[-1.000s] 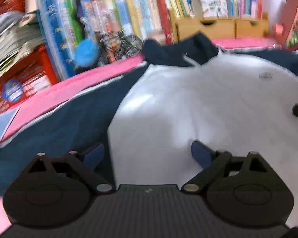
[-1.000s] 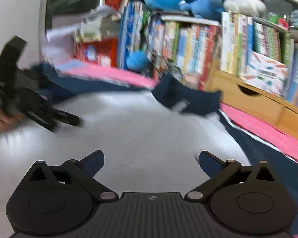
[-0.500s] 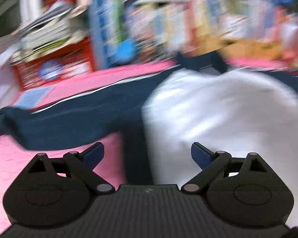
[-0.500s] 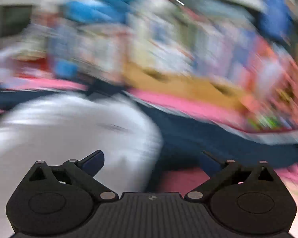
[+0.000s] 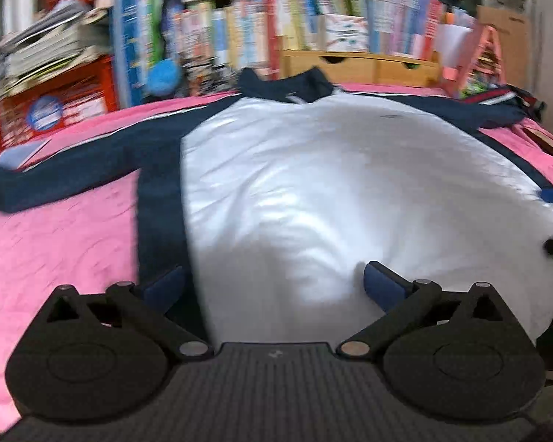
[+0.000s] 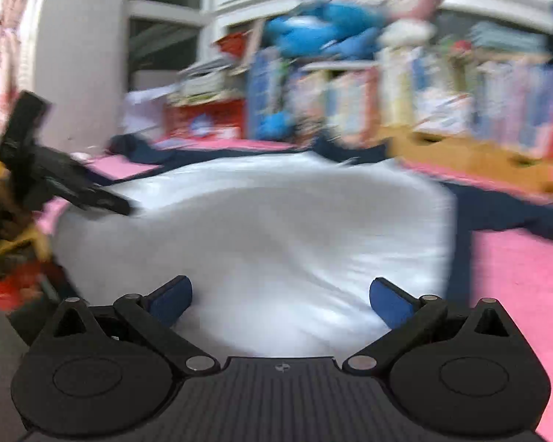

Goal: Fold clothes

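A: Where does the jacket (image 5: 313, 169) sit, and why like that?

B: It lies spread flat on the pink bedcover (image 5: 55, 243), white back panel up, navy collar (image 5: 284, 81) toward the bookshelf (image 5: 239, 29). The 2 navy sleeves run out to either side. I judge it is laid open like this so each side can be turned in over the white middle.

A: And the tools?

B: The left gripper (image 5: 272, 283) has just been opening its jaws and they now stand wide apart; only the cloth below shows in the gap, and the pads press on nothing. It hangs over the jacket's near left part, its left finger over the navy side strip (image 5: 158, 213). The right gripper (image 6: 280, 296) also stands wide open and empty, low over the white panel (image 6: 261, 243).

A: Can each see the other?

B: Yes. The right wrist view shows the left gripper's black body at its far left edge, and the left view catches a blue fingertip at its right border.

A: What room is there to work?

B: Bare pink cover lies beside both long edges. The left sleeve (image 5: 55, 169) has clear space near it. The bookshelf and wooden drawers (image 5: 368, 66) crowd the collar end, so I would expect folds to come inward from the sides.
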The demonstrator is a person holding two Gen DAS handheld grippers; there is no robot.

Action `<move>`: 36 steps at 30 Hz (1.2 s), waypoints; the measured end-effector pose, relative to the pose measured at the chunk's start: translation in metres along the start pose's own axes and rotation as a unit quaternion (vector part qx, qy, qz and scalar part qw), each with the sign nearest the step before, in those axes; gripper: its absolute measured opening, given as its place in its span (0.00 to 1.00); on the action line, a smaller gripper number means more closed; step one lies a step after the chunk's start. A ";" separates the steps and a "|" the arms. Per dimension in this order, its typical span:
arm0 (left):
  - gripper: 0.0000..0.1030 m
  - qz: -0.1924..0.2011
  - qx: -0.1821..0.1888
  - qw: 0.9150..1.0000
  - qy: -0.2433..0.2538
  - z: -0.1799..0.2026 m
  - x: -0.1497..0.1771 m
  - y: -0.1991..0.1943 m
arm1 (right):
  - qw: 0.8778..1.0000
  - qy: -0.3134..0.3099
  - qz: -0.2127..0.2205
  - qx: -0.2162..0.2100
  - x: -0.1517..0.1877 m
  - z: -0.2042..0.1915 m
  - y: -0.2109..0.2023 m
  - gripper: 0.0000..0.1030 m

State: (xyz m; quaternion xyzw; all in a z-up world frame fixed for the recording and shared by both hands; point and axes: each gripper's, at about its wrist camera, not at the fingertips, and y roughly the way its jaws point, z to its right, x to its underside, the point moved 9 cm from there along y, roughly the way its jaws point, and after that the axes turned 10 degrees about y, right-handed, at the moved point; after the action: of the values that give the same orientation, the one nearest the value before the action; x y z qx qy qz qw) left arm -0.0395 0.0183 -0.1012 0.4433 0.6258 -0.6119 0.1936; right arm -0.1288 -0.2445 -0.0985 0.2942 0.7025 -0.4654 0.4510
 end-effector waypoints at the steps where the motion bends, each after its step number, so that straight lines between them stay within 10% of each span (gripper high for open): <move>1: 1.00 -0.001 -0.008 1.000 -0.001 -0.005 0.003 -0.003 | 1.000 0.010 0.007 0.022 0.002 0.015 -0.008 1.00; 9: 1.00 -0.039 -0.057 0.997 -0.025 -0.038 0.027 -0.039 | 0.993 0.056 0.011 0.101 0.009 0.066 -0.048 1.00; 15: 1.00 -0.013 -0.031 0.999 -0.012 -0.025 -0.017 -0.042 | 0.986 0.096 0.029 0.136 -0.005 0.064 -0.049 1.00; 22: 0.99 0.002 0.053 0.999 0.008 0.058 -0.098 0.030 | 0.990 0.103 0.065 0.067 -0.043 0.021 -0.008 1.00; 36: 1.00 -0.057 0.012 0.998 0.032 0.098 -0.096 0.110 | 0.991 0.084 0.005 0.106 -0.028 0.008 0.046 1.00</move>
State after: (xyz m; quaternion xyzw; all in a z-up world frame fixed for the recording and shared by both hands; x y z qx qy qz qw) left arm 0.0691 -0.1194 -0.1080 0.4287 0.6488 -0.6145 0.1326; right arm -0.0760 -0.2340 -0.0924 0.3822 0.6830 -0.5085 0.3590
